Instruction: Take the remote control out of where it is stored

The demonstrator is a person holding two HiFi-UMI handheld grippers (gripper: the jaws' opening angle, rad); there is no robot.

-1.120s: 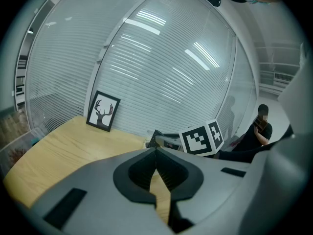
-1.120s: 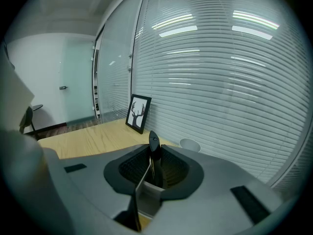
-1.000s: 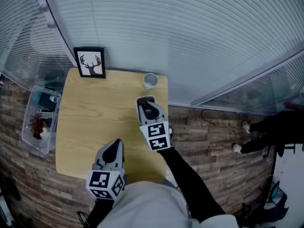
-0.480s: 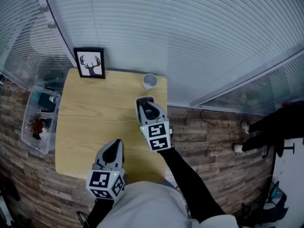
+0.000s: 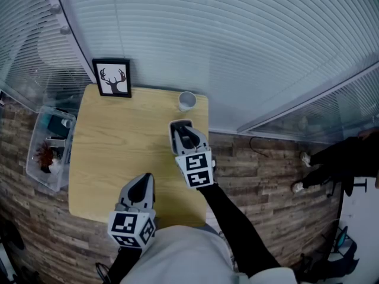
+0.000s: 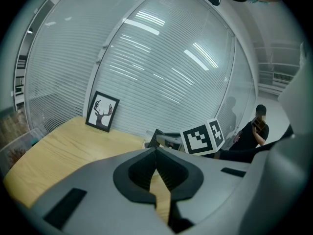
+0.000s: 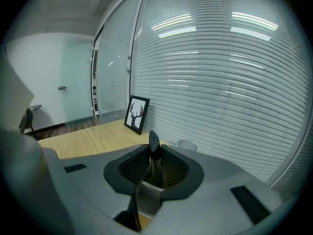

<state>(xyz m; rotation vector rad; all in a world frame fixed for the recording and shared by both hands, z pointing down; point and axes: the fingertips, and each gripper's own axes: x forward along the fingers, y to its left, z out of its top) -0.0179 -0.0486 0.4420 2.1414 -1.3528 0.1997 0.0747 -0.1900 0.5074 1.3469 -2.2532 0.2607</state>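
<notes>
Right hand-held gripper (image 5: 182, 132): pinches remote control (image 7: 154, 146) edge-on, above right part of surface (image 5: 118, 152), just near side of cup (image 5: 187, 100).
Left hand-held gripper (image 6: 156, 151): pressed together, empty, at near edge.
Hold pinch firm; avoid twisting thin body; steer clear of cup.

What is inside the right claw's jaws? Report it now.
A slim dark remote control stands upright, clamped in the right claw. Its lower end is covered by the claw's body, so its full length cannot be seen.
</notes>
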